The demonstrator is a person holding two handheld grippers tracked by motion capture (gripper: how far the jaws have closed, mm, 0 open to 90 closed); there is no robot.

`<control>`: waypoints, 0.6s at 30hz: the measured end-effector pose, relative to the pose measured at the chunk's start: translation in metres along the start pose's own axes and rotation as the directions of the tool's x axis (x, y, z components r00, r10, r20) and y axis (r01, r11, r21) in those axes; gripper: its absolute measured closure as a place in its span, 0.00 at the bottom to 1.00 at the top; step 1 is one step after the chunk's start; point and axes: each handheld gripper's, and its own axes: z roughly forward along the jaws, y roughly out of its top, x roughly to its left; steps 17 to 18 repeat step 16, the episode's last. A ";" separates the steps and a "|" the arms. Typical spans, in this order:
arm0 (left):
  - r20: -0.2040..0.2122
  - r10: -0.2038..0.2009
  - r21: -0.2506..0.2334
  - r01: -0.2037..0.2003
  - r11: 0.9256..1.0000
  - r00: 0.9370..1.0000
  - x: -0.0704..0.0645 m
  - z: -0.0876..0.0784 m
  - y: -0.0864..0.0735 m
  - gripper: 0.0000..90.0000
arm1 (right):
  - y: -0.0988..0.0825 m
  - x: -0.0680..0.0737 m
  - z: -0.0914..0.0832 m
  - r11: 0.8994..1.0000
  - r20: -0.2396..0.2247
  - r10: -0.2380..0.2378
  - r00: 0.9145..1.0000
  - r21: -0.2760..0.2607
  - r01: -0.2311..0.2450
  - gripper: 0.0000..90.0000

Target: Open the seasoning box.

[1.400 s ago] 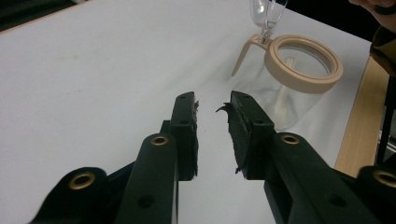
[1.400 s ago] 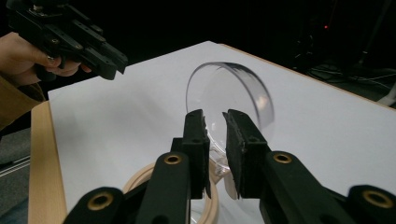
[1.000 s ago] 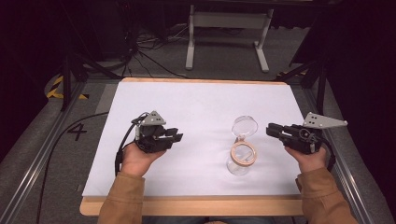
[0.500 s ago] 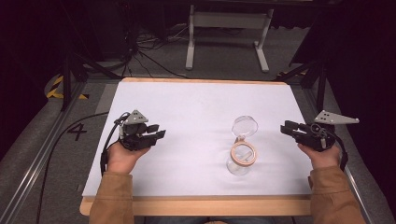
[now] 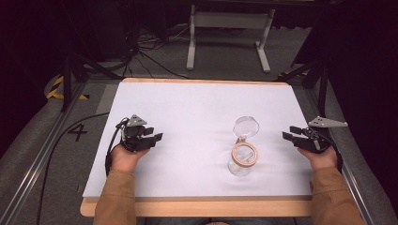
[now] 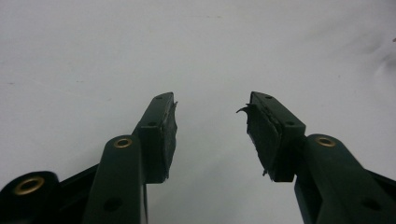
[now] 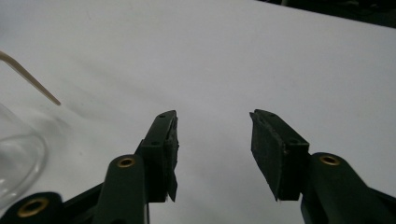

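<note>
A clear glass jar (image 5: 240,166) stands right of the table's middle, with a tan ring (image 5: 245,153) around its mouth. Its round glass lid (image 5: 246,126) is swung open behind it. My left gripper (image 5: 154,133) rests in the hand at the left of the white sheet, open and holding nothing, pointing right. My right gripper (image 5: 290,132) is at the sheet's right edge, open and holding nothing, pointing left at the jar from a hand's width away. The left gripper (image 6: 210,107) faces bare sheet. The right gripper (image 7: 212,116) has the jar's glass (image 7: 18,154) and tan ring (image 7: 28,77) to its left.
The white sheet (image 5: 197,108) covers a wooden table (image 5: 197,206). A black cable (image 5: 70,129) trails off the left side over the grey floor. A metal stand (image 5: 227,21) is on the floor beyond the far edge.
Both hands have drawn apart: the left gripper went left, the right gripper went right to the sheet's edge. The jar has not moved.
</note>
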 end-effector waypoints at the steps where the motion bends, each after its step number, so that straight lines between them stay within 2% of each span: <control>1: -0.002 0.001 0.010 -0.001 1.000 1.000 0.000 0.003 -0.001 0.57 | -0.002 -0.001 0.003 1.000 -0.001 -0.004 1.000 0.009 0.004 0.57; 4: -0.031 0.023 0.039 -0.022 0.999 0.999 -0.002 0.012 -0.005 0.55 | -0.009 -0.003 0.011 0.999 -0.014 0.013 1.000 0.040 -0.013 0.58; 6: -0.062 0.061 0.055 -0.057 0.997 0.996 -0.004 0.015 -0.007 0.55 | -0.011 -0.004 0.014 0.998 0.001 0.027 1.000 0.048 -0.027 0.58; 7: -0.065 0.073 0.058 -0.069 0.996 0.995 -0.003 0.016 -0.008 0.55 | -0.012 -0.005 0.015 0.998 0.007 0.032 0.999 0.057 -0.033 0.58; 8: -0.064 0.058 0.062 -0.054 0.997 0.996 -0.004 0.016 -0.010 0.55 | -0.014 -0.006 0.016 0.997 0.012 0.033 0.999 0.066 -0.034 0.58; 9: -0.062 0.067 0.065 -0.063 0.996 0.996 -0.003 0.016 -0.010 0.55 | -0.015 -0.007 0.017 0.996 0.017 0.034 0.999 0.076 -0.036 0.57; 12: -0.050 0.042 0.057 -0.040 0.998 0.998 -0.002 0.016 -0.010 0.55 | -0.019 -0.009 0.022 0.994 0.020 0.041 0.999 0.100 -0.043 0.56; 13: -0.054 0.047 0.045 -0.044 0.998 0.997 -0.002 0.015 -0.010 0.55 | -0.020 -0.009 0.022 0.994 0.020 0.043 0.999 0.103 -0.045 0.56; 18: -0.051 0.046 0.032 -0.045 0.998 0.998 -0.003 0.015 -0.009 0.54 | -0.019 -0.006 0.022 0.995 0.019 0.028 0.999 0.094 -0.030 0.55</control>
